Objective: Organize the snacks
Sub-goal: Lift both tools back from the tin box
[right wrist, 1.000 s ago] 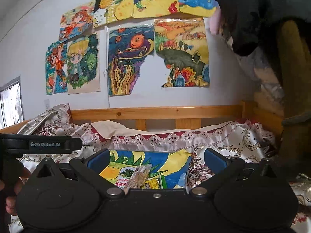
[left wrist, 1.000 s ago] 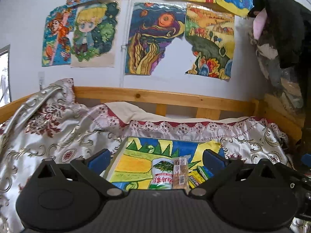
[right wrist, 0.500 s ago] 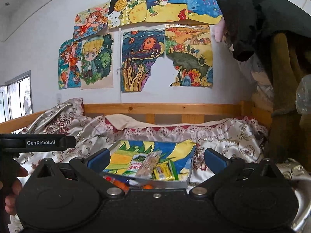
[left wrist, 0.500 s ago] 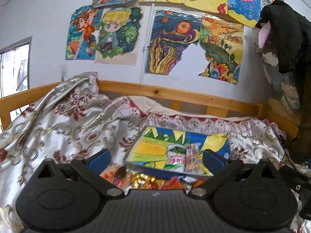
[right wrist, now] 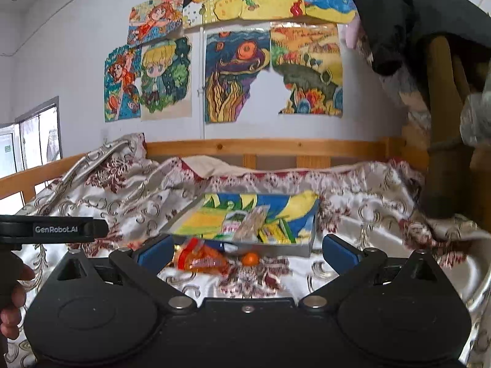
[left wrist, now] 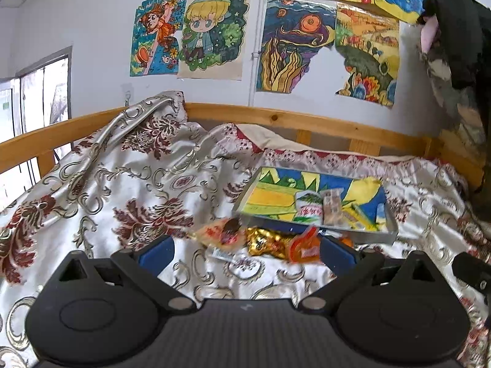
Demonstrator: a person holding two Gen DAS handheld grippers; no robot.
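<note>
We are finding both tools above a bed draped in a silver-and-maroon patterned satin cover (left wrist: 132, 190), bounded at the back by a pine wooden rail (left wrist: 307, 119) and at the right by dark hanging clothing (right wrist: 408, 15). Open cover is lying to the left and in front of the snacks.

The left gripper (left wrist: 247, 253) is hovering with its blue-padded fingers (left wrist: 155, 253) spread wide, holding nothing. The right gripper (right wrist: 247, 250) is likewise standing wide apart and empty.

A shallow grey rectangular tray with a bright painted lining (left wrist: 362, 234) is resting on the cover, holding a green-and-white packet (left wrist: 308, 208), a clear-wrapped brown biscuit pack (left wrist: 331, 207) and a yellow packet (left wrist: 357, 219).

Loose snacks are lying just before its near edge: a gold foil packet (left wrist: 267, 242), an orange wrapper (left wrist: 302, 247) and a pale red-printed pack (left wrist: 219, 233).
</note>
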